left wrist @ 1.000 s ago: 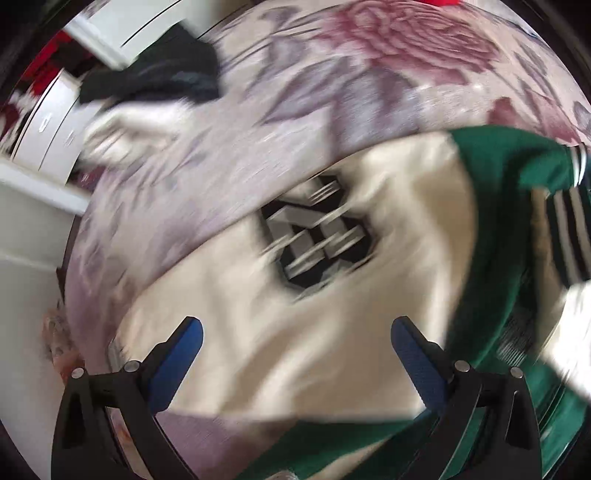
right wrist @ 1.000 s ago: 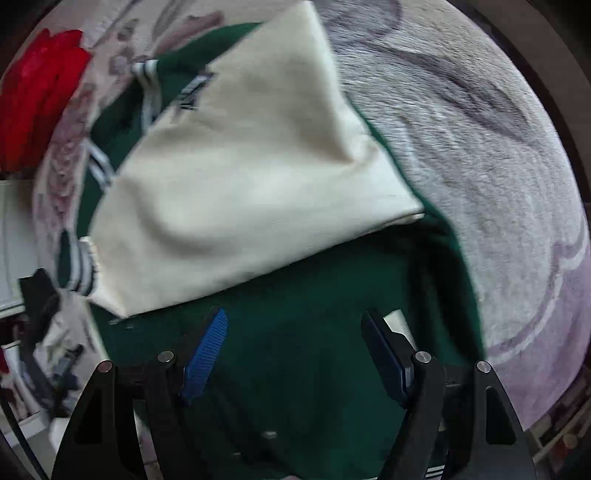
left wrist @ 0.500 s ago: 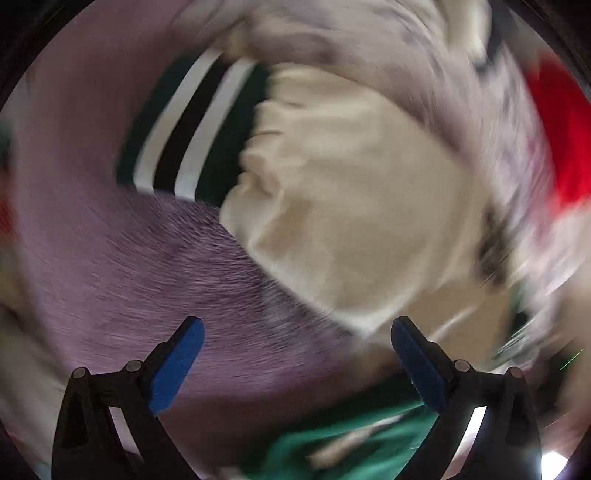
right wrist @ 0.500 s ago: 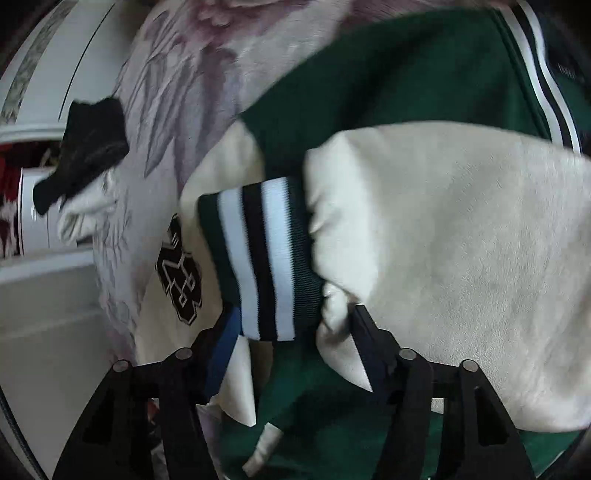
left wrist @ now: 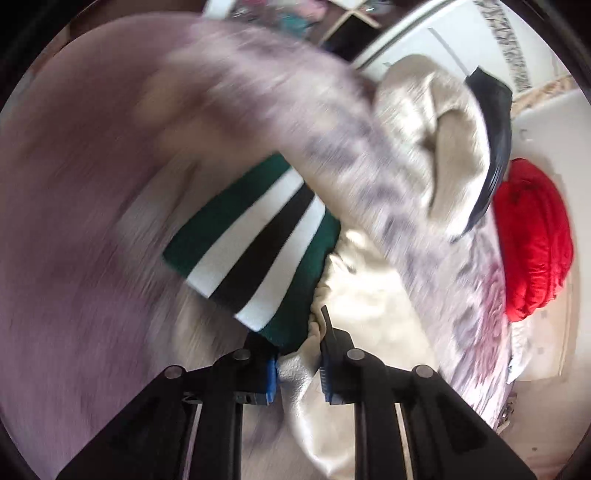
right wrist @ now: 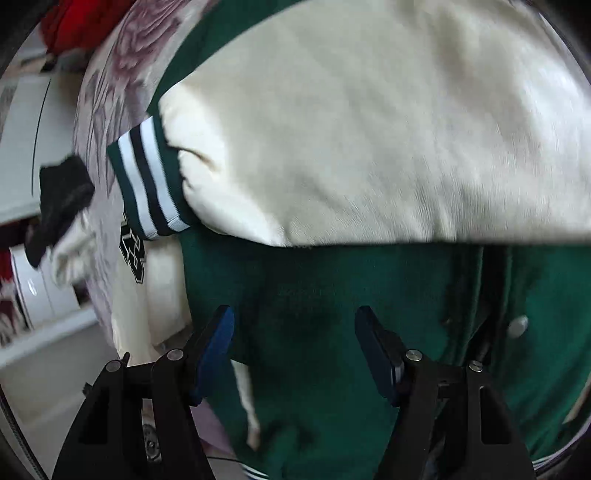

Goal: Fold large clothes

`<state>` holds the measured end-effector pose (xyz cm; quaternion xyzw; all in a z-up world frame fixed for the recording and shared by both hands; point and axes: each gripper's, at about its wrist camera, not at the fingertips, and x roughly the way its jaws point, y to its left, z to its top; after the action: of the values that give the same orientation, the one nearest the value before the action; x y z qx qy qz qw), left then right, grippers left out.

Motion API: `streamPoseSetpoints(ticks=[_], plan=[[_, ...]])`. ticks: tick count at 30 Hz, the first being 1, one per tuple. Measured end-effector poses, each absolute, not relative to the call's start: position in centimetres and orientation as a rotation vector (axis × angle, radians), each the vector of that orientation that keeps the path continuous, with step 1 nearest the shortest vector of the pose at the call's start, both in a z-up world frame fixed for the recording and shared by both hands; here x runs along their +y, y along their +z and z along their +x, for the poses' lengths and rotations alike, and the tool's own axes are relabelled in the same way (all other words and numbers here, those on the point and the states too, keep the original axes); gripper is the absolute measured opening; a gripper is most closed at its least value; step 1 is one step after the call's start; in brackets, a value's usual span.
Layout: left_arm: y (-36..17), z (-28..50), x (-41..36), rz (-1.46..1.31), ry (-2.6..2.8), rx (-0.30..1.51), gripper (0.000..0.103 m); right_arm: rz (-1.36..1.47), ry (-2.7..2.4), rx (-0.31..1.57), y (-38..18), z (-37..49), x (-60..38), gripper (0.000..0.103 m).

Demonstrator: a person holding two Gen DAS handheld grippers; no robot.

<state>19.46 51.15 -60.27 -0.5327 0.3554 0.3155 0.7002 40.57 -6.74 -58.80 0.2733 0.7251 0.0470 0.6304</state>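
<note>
Pinching the cream leather sleeve (left wrist: 354, 295) just below its green, white and black striped knit cuff (left wrist: 255, 243) with the left gripper (left wrist: 297, 363), jaws just closed; right gripper (right wrist: 295, 347) spread over the green varsity jacket body (right wrist: 332, 295) on the floral mauve blanket (left wrist: 74, 221). Sleeve-folding step; next likely calls for drawing the cuff from 11 o'clock across the body

A floral mauve bedspread (right wrist: 107, 96) carries the green-and-cream varsity jacket (right wrist: 332, 288) at centre frame, a black-and-cream garment (right wrist: 62, 206) at left, and red clothing (right wrist: 74, 22) upper left.
</note>
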Motion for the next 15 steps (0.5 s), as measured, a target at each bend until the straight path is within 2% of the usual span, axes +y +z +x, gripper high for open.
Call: streamPoseSetpoints(ticks=[4,6,9,10,11,12,15], plan=[[-61.9,25.9,55.0,-1.077,0.594,0.884,0.015,0.606,0.074,1.639,-59.5,40.2,-5.9,0.07],[-62.9,27.8,55.1,-1.042,0.571,0.977,0.021,0.582,0.068,1.63,-59.4,40.5,-5.0,0.07],[-64.3,27.5,54.7,-1.102,0.491,0.996,0.045,0.504,0.048,1.613,-58.2,41.2,-4.9,0.07],[-64.5,27.0,54.4,-1.125,0.463,0.966,0.059,0.458,0.026,1.611,-57.2,41.6,-5.0,0.071],[-64.4,26.8,54.2,-1.134,0.45,0.924,0.066,0.407,0.001,1.603,-56.6,41.8,-4.9,0.079],[-64.3,26.9,53.9,-1.126,0.459,0.914,0.067,0.377,-0.016,1.589,-55.7,42.1,-5.7,0.087],[-63.3,27.3,52.7,-1.055,0.536,0.908,0.064,0.375,-0.04,1.53,-54.4,42.6,-6.4,0.087]])
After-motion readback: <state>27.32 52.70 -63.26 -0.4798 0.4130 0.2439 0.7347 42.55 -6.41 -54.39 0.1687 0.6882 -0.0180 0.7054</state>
